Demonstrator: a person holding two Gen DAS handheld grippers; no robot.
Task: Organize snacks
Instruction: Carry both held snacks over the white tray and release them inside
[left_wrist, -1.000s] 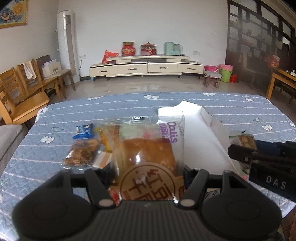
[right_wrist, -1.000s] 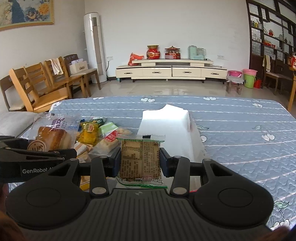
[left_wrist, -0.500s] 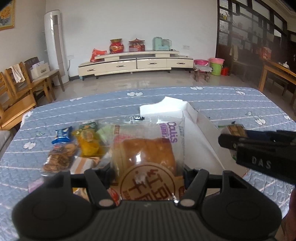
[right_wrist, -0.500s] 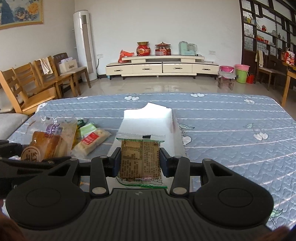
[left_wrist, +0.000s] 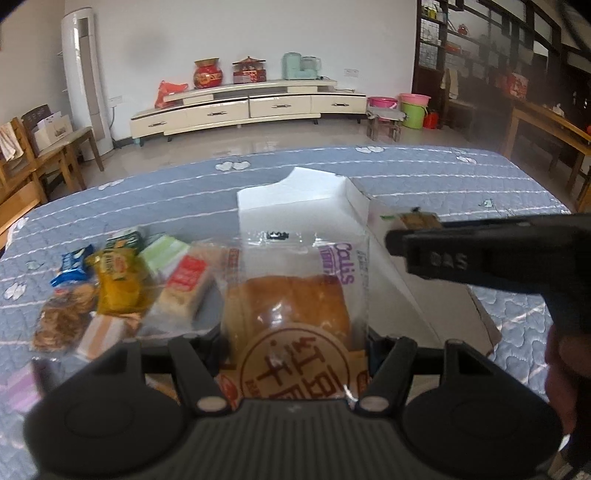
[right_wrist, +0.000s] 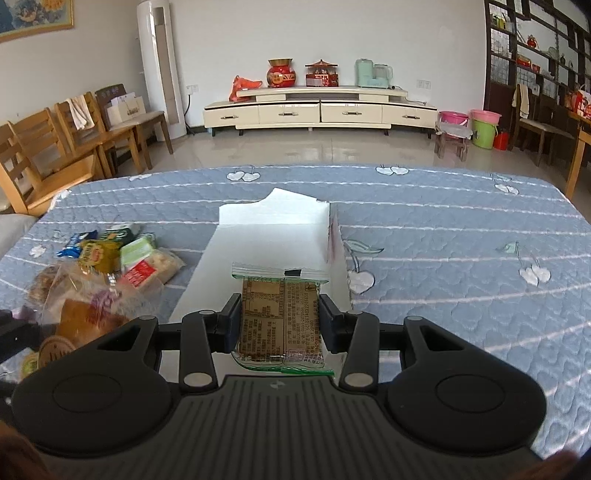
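My left gripper (left_wrist: 293, 341) is shut on a clear-wrapped bread packet (left_wrist: 295, 314) with a round brown label, held above the table left of the white open box (left_wrist: 295, 199). My right gripper (right_wrist: 280, 321) is shut on a brown cracker packet (right_wrist: 280, 321) with printed text, held over the box's near end (right_wrist: 273, 236). The right gripper also shows in the left wrist view (left_wrist: 406, 236), over the box's right side. The bread packet shows at the lower left of the right wrist view (right_wrist: 85, 317).
A pile of loose snack packets (left_wrist: 118, 280) lies on the blue quilted table cover (left_wrist: 443, 177) left of the box; it also shows in the right wrist view (right_wrist: 110, 258). Wooden chairs (right_wrist: 55, 147) stand beyond the table's left edge.
Both grippers have shifted right with their packets. The right gripper now hangs over the box, and the box and snack pile sit further left in both views.
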